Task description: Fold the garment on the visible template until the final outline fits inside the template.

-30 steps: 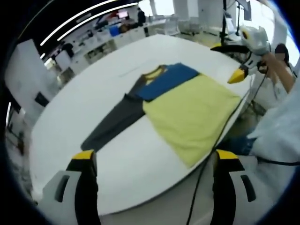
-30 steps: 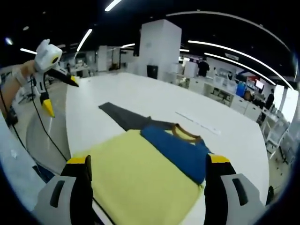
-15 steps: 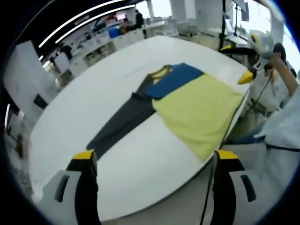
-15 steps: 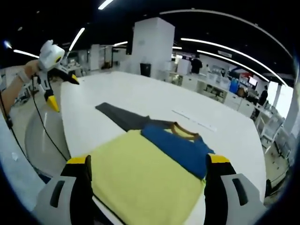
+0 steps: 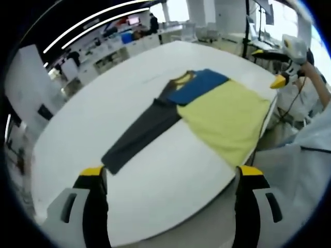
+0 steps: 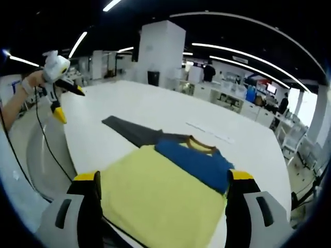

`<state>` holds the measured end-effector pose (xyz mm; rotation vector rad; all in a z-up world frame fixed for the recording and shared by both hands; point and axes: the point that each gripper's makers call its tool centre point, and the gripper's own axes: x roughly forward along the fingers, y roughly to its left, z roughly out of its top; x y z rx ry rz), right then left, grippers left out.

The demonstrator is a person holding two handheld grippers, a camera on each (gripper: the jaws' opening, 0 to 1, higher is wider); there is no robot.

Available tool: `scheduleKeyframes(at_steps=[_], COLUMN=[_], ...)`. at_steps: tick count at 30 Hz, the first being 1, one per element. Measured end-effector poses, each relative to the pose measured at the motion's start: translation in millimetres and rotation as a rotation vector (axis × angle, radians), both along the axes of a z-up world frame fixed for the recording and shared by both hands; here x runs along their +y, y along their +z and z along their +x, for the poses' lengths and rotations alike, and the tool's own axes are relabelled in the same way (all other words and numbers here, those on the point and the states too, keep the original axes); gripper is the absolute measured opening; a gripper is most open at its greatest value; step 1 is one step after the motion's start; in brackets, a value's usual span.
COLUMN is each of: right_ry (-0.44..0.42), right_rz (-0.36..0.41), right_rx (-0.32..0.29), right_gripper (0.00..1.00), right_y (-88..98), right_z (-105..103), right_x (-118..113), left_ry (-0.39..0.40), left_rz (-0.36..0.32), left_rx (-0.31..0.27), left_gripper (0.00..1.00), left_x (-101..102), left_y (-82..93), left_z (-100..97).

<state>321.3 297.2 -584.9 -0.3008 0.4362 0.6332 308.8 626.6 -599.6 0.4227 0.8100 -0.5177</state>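
Presently both tools are raised off the work: the left hand-held gripper point(image 5: 168, 178) and the right hand-held gripper point(image 6: 163, 181) each stand with jaws spread, empty. The garment point(image 5: 207, 111) lies flat on the white surface point(image 5: 129, 170), its yellow hem at the near edge, dark sleeve point(image 5: 139, 134) stretched toward the middle.

Risk: the hem may slide over that edge if dragged during folding. No template outline is discernible, so fit may be misjudged.

The right gripper view alone shows a faint line point(image 6: 209, 133) beyond the collar.

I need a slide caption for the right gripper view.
Open right gripper above yellow, blue and grey shirt on white table.
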Motion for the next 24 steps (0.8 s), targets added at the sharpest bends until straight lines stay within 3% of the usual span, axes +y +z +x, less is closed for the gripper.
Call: scheduleKeyframes(at_steps=[10,15,24], right_ry=[-0.046,-0.068,-0.076], right_rz=[-0.004,0.007,0.012], right_rx=[0.009,0.020,0.024], right_gripper=[1.00,1.00,1.00], right_y=[-0.8,-1.8,-1.6], right_z=[-14.1,-18.5,-19.4], right_x=[-9.5,-12.8,-11.4], left_ry=[0.014,0.011,0.069], left_rz=[0.001,-0.073,-0.066], left_rx=[0.015,-0.003,-0.030], left_gripper=[0.99,0.99,0.97], left_x=[21.4,21.1,46.2], left_y=[-10.0,-5.5,-16.4], left_z=[6.4,17.7,41.8])
